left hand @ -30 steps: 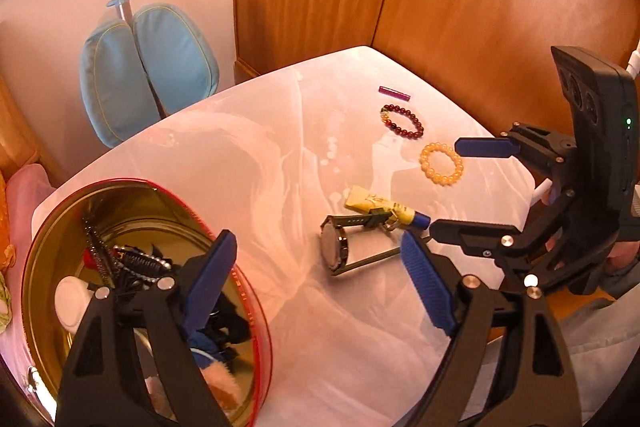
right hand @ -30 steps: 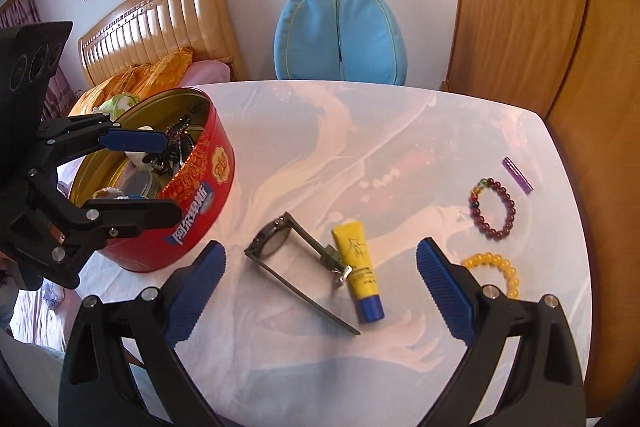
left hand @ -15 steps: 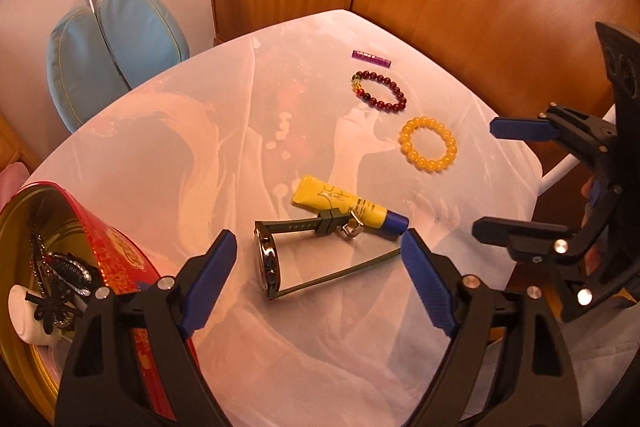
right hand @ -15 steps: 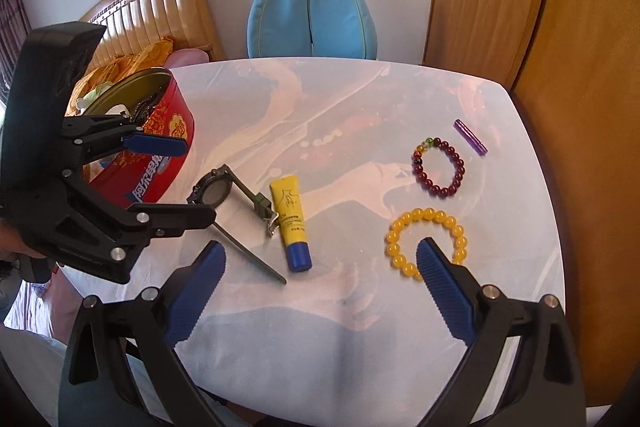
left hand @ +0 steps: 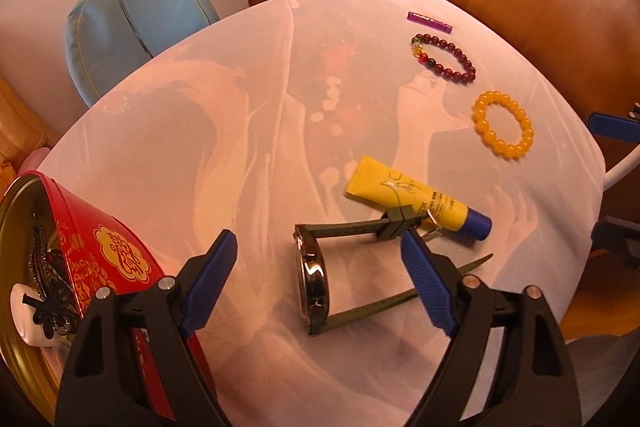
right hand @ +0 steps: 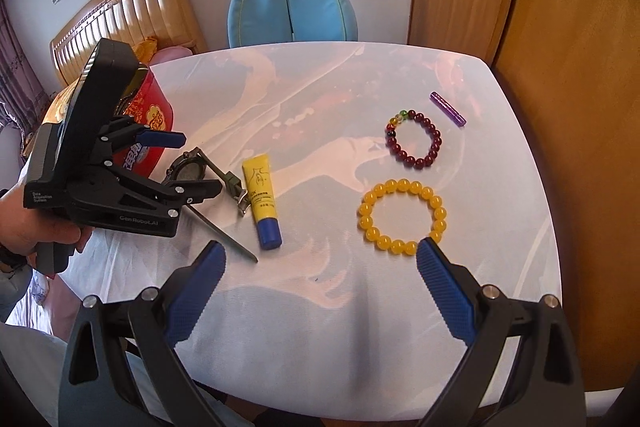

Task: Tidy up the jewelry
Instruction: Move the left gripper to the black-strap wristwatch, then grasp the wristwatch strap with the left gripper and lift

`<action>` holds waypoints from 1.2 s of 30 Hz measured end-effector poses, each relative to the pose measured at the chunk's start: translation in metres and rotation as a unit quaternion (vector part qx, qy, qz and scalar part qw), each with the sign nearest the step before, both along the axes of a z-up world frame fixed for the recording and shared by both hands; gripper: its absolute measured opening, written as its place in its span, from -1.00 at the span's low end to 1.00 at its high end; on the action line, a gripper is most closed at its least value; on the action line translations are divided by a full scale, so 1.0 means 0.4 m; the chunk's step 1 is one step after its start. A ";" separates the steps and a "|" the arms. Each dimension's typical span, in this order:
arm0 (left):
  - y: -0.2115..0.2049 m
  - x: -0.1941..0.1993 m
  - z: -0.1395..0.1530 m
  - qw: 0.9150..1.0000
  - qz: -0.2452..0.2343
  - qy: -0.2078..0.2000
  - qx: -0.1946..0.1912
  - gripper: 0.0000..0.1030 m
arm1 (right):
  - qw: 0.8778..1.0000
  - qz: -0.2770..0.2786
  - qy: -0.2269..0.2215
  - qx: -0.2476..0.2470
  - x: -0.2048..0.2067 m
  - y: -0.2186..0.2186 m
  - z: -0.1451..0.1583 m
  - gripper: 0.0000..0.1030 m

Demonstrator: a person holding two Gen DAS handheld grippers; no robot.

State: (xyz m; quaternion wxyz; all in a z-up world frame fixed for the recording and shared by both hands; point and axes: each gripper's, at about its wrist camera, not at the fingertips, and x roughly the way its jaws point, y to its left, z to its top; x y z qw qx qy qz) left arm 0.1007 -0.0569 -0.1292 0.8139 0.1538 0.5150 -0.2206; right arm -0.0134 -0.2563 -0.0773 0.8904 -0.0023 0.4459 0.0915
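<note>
Left gripper [left hand: 314, 269] has its blue-padded fingers spread wide, holding nothing, hovering over the dark-faced wristwatch with olive-green strap [left hand: 316, 279], which lies on its side on the white cloth-covered table [left hand: 240, 155]. In the right wrist view the same left gripper [right hand: 196, 163] sits above the wristwatch [right hand: 188, 171], with the person's hand [right hand: 28, 223] on its handle.

The watch buckle touches the yellow tube with blue cap [left hand: 416, 197]. The round red tin with gold lining [left hand: 92, 267] stands at the table's left edge, with dark hair ties and a white item inside.

Right gripper [right hand: 320, 267] is also wide open and empty, just short of the yellow bead bracelet [right hand: 402, 215], with its right fingertip close to the beads. The dark red bead bracelet [right hand: 414, 139] lies beyond that, and the small purple stick [right hand: 448, 109] lies near the far right corner. The bracelets lie apart, not touching.

A blue cushioned chair back [right hand: 292, 7] is behind the table, and a wooden wardrobe [right hand: 560, 27] is on the right.
</note>
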 end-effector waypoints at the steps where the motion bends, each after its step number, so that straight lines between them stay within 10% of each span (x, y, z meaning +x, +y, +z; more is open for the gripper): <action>1: -0.001 0.002 -0.006 1.000 0.001 0.002 0.007 0.46 | 1.000 -0.003 0.000 0.001 -0.001 -0.003 0.000 0.88; 6: 0.014 0.013 -0.023 1.000 0.015 0.024 0.008 -0.64 | 1.000 -0.009 -0.004 0.002 -0.001 -0.007 0.006 0.88; 17: 0.054 -0.041 0.133 0.998 0.010 -0.035 -0.054 -0.80 | 1.000 0.012 -0.018 -0.002 0.018 0.054 0.032 0.88; 29: 0.201 -0.094 0.271 0.994 0.029 -0.090 -0.055 -0.74 | 0.995 0.081 -0.051 -0.003 0.061 0.230 0.094 0.88; 33: 0.193 -0.101 0.258 0.993 0.022 -0.092 -0.067 0.20 | 0.995 0.087 -0.043 -0.012 0.053 0.237 0.081 0.88; 36: 0.153 -0.100 0.244 0.994 -0.003 -0.092 -0.063 0.43 | 0.996 0.076 -0.037 -0.013 0.043 0.217 0.070 0.89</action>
